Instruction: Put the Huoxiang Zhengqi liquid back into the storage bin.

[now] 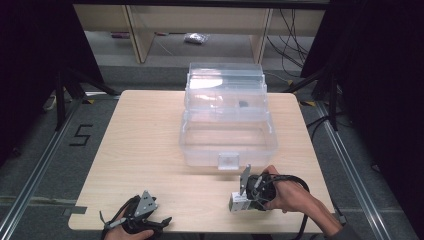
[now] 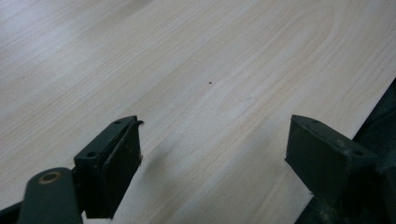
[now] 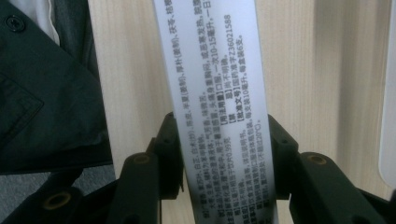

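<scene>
A: What surrounds the table [image 1: 145, 150]?

B: A grey floor [image 1: 45, 165], with a black "5" marking [image 1: 80, 135] at left of the frame and metal rails [image 1: 30, 187] running along both sides.

A: And at the top?

B: Pale wooden shelving [image 1: 137, 30] with a small bag [image 1: 196, 38] beneath it, and dark cables [image 1: 292, 35] at upper right. Black curtains [image 1: 30, 60] close in both edges, with black stand legs [image 1: 62, 95] before them.
</scene>
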{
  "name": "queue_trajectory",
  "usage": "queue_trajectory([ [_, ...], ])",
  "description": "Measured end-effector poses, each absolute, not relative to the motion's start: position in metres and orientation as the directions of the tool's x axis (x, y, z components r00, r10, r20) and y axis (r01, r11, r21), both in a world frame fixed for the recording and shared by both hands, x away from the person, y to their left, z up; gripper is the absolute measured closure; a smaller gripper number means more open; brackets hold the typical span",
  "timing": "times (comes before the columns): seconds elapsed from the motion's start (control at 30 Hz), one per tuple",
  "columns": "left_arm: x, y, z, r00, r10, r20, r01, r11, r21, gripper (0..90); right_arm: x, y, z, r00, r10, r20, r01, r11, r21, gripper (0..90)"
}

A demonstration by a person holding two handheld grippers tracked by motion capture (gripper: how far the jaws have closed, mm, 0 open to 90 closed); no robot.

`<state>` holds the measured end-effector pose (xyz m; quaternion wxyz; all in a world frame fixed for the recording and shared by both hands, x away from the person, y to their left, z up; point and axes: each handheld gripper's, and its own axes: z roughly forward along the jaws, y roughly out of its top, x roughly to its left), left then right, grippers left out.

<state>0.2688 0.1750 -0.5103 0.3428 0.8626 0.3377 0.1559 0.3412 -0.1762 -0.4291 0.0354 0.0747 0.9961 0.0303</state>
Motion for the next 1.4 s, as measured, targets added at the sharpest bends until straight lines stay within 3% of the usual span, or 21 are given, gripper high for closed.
queue_trajectory([
  [0.07,0.269,0.175,-0.511,0.723,0.690,0.038,0.475,-0.536,0.698,17.5,0.344,-0.176,-0.430,-0.994,0.076,-0.077,0.069,0.994,0.084,61.8],
  [0.17,0.269,0.175,-0.511,0.717,0.696,0.040,0.480,-0.534,0.696,17.5,0.343,-0.177,-0.429,-0.995,0.071,-0.069,0.065,0.994,0.086,63.8],
  [0.2,0.269,0.175,-0.511,0.722,0.691,0.036,0.476,-0.534,0.698,17.5,0.340,-0.177,-0.429,-0.990,0.126,-0.056,0.121,0.989,0.081,64.1],
  [0.27,0.268,0.175,-0.511,0.722,0.691,0.036,0.477,-0.534,0.698,17.6,0.342,-0.178,-0.429,-0.994,0.093,-0.060,0.087,0.991,0.098,64.2],
  [0.33,0.269,0.175,-0.511,0.716,0.697,0.035,0.483,-0.532,0.696,17.6,0.340,-0.180,-0.428,-0.991,0.132,-0.037,0.127,0.985,0.117,64.4],
  [0.37,0.269,0.175,-0.511,0.719,0.694,0.031,0.482,-0.530,0.697,17.6,0.344,-0.181,-0.428,-0.994,0.095,-0.048,0.088,0.986,0.140,64.5],
  [0.4,0.268,0.175,-0.511,0.720,0.693,0.035,0.479,-0.533,0.697,17.6,0.341,-0.182,-0.427,-0.987,0.154,-0.035,0.147,0.978,0.145,64.7],
  [0.43,0.269,0.175,-0.510,0.725,0.688,0.041,0.475,-0.542,0.693,17.6,0.346,-0.184,-0.428,-0.994,0.097,-0.051,0.088,0.983,0.162,64.8],
  [0.47,0.269,0.175,-0.511,0.723,0.690,0.036,0.477,-0.536,0.697,17.6,0.341,-0.185,-0.425,-0.986,0.164,-0.040,0.156,0.974,0.165,65.0],
  [0.53,0.269,0.175,-0.511,0.722,0.691,0.036,0.478,-0.534,0.697,17.6,0.345,-0.186,-0.425,-0.992,0.120,-0.048,0.109,0.976,0.187,65.0],
  [0.6,0.268,0.175,-0.511,0.719,0.694,0.039,0.479,-0.536,0.695,17.6,0.341,-0.187,-0.421,-0.983,0.174,-0.059,0.161,0.971,0.176,65.2],
  [0.7,0.269,0.175,-0.511,0.717,0.696,0.032,0.482,-0.530,0.698,17.6,0.343,-0.188,-0.419,-0.988,0.149,-0.047,0.137,0.971,0.195,65.3],
  [0.73,0.269,0.175,-0.511,0.720,0.694,0.031,0.481,-0.530,0.698,17.6,0.341,-0.188,-0.416,-0.980,0.192,-0.045,0.180,0.966,0.187,65.3],
  [0.8,0.268,0.175,-0.511,0.720,0.693,0.034,0.479,-0.531,0.699,17.6,0.344,-0.189,-0.413,-0.986,0.157,-0.056,0.143,0.969,0.202,65.3],
  [0.83,0.269,0.175,-0.510,0.722,0.691,0.038,0.475,-0.536,0.698,17.5,0.344,-0.189,-0.407,-0.981,0.190,-0.050,0.176,0.962,0.207,65.3],
  [1.1,0.270,0.178,-0.508,0.742,0.667,0.064,0.463,-0.579,0.672,17.6,0.352,-0.189,-0.380,-0.983,0.174,-0.052,0.160,0.966,0.201,65.3],
  [1.17,0.269,0.176,-0.510,0.725,0.687,0.039,0.475,-0.541,0.694,17.6,0.354,-0.189,-0.374,-0.980,0.193,-0.046,0.180,0.963,0.201,65.3],
  [1.4,0.269,0.177,-0.509,0.740,0.671,0.053,0.467,-0.569,0.677,17.6,0.371,-0.189,-0.360,-0.986,0.161,-0.048,0.148,0.967,0.206,65.2],
])
